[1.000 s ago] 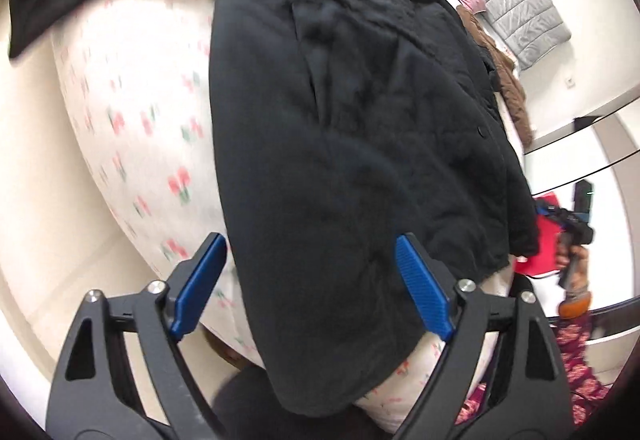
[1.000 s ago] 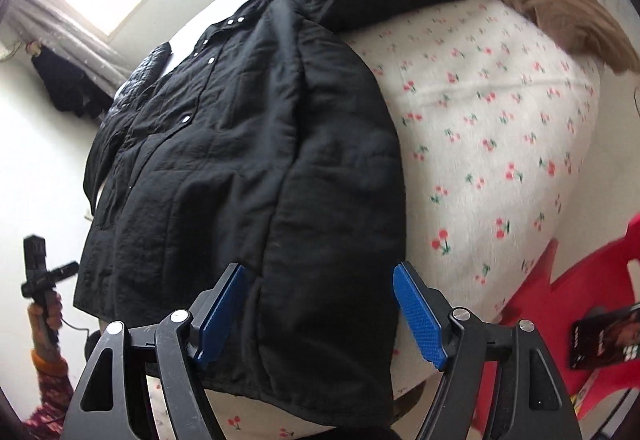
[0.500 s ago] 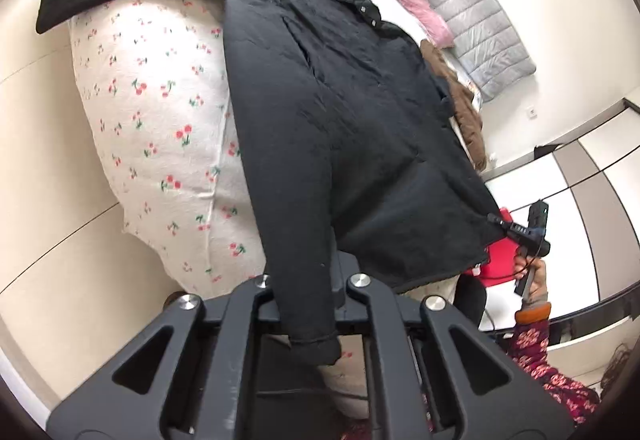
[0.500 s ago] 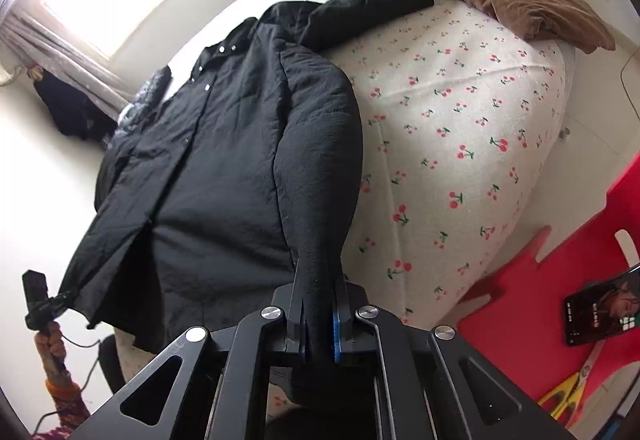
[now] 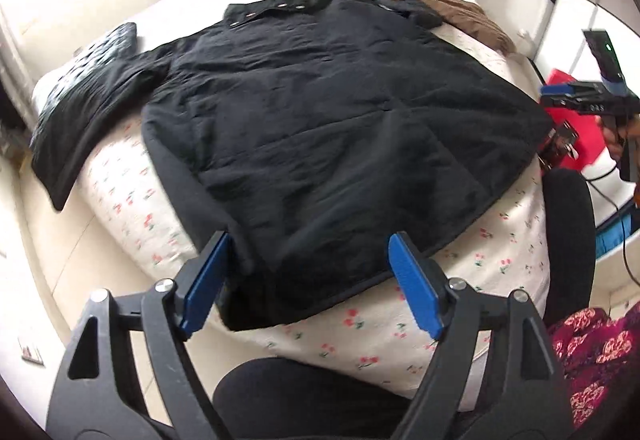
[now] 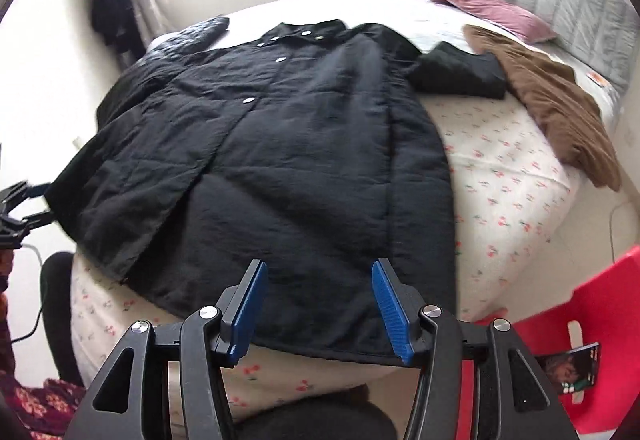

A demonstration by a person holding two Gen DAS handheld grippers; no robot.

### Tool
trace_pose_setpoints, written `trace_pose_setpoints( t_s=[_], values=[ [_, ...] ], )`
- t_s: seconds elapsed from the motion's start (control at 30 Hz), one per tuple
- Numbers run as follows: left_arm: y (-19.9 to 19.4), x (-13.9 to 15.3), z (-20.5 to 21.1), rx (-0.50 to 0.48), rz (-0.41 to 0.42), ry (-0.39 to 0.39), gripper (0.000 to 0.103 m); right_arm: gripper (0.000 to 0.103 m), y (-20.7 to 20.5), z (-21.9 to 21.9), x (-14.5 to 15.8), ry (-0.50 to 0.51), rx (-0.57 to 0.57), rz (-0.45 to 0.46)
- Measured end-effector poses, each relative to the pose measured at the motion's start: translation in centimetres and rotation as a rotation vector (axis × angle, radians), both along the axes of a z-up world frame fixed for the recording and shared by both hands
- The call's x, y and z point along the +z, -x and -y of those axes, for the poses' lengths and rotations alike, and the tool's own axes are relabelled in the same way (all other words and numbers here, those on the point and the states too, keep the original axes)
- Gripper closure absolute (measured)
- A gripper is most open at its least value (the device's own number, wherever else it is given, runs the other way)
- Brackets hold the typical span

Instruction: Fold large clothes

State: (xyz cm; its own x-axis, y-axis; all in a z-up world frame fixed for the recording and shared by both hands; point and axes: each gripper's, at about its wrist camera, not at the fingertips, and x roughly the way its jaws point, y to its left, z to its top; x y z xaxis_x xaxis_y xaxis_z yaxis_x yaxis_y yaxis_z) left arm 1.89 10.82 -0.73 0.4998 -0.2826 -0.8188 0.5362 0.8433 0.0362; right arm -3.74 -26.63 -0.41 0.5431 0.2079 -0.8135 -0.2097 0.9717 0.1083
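Letting go of the black quilted coat (image 5: 340, 144) at the bed's foot edge, both claws — left claw (image 5: 308, 280), right claw (image 6: 318, 304) — are spreading empty after pinching its hem; spread flat, it is looking ready for folding.

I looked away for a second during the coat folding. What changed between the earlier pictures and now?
Half a second ago each gripper was clamped on a lower edge of the black coat. Now the left gripper and right gripper have let go; their jaws are opening with nothing between the pads, and both have pulled back from the coat. The coat stays spread on the cherry-print bed; the brown garment is unmoved.
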Motion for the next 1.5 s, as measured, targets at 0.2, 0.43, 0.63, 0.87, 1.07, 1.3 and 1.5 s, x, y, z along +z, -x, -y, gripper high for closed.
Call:
trace_pose_setpoints(
  t_s=[0.2,0.43,0.63,0.87,1.07,1.3,1.5],
  values=[
    [0.7,-1.4,5.7,-0.123,0.042,-0.07,0.023,0.048,1.0,-7.7,-2.4,0.018,0.194,-0.026],
    [4.1,-1.3,9.5,-0.34,0.051,0.003,0.023,0.048,2.8,-12.6,-5.6,0.018,0.357,-0.049],
    [2.9,-5.9,13.6,-0.426,-0.011,-0.053,0.045,0.049,3.2,-13.7,-6.5,0.037,0.394,-0.05],
    [-0.2,-3.8,10.5,-0.313,-0.168,0.258,0.099,0.049,3.3,-14.1,-6.2,0.029,0.404,-0.012],
    [-0.7,-1.5,9.3,-0.293,-0.19,0.37,0.099,0.083,2.8,-17.6,-7.1,0.105,0.484,0.058],
    [-1.5,-2.0,9.7,-0.353,-0.198,0.405,0.099,0.098,2.4,-18.3,-6.2,-0.037,0.523,0.045],
    [-1.7,-5.8,10.4,-0.414,-0.405,0.358,0.076,0.087,3.1,-16.6,-7.3,-0.112,0.569,-0.124]
  ],
)
